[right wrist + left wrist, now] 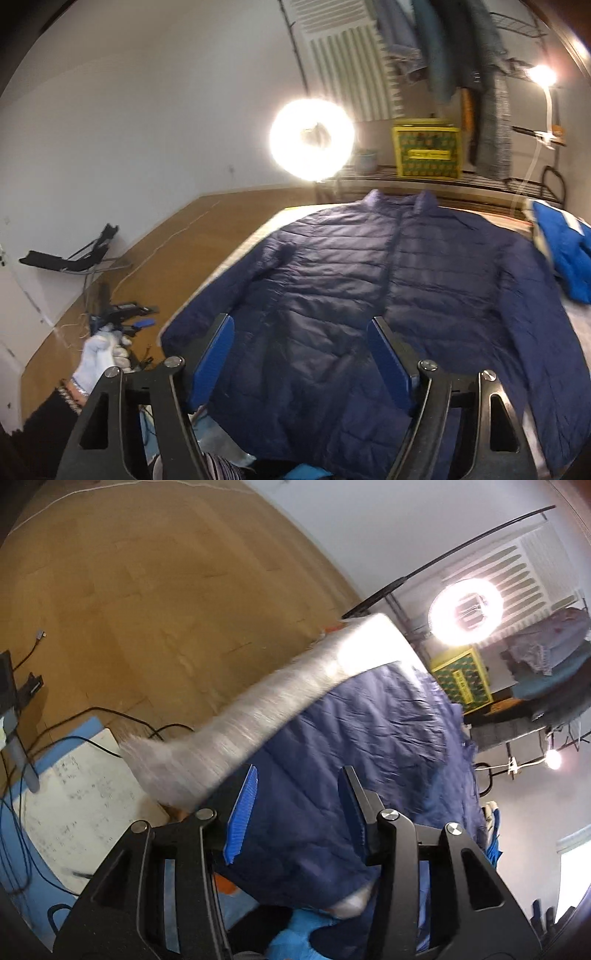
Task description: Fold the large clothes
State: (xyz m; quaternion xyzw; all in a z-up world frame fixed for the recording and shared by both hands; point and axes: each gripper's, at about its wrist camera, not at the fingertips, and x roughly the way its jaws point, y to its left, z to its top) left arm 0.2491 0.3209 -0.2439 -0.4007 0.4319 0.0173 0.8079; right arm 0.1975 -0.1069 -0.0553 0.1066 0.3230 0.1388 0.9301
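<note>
A navy quilted puffer jacket (pixel 369 280) lies flat and spread out, front up, collar at the far end, on a pale table (pixel 255 236). My right gripper (pixel 301 354) is open and empty, hovering over the jacket's near hem. In the left wrist view the jacket (pixel 354 746) shows tilted, with the table's pale edge (pixel 280 701) beside it. My left gripper (pixel 299 805) is open and empty, near the jacket's left side. A white-gloved hand (pixel 101 350) shows low at the left in the right wrist view.
A bright blue garment (pixel 565 251) lies at the table's far right. A ring light (pixel 312 138), a yellow crate (pixel 428 151) on a wire shelf and hanging clothes (pixel 461 55) stand behind. Cables (pixel 74 731) and a white board (pixel 85 797) lie on the wooden floor at left.
</note>
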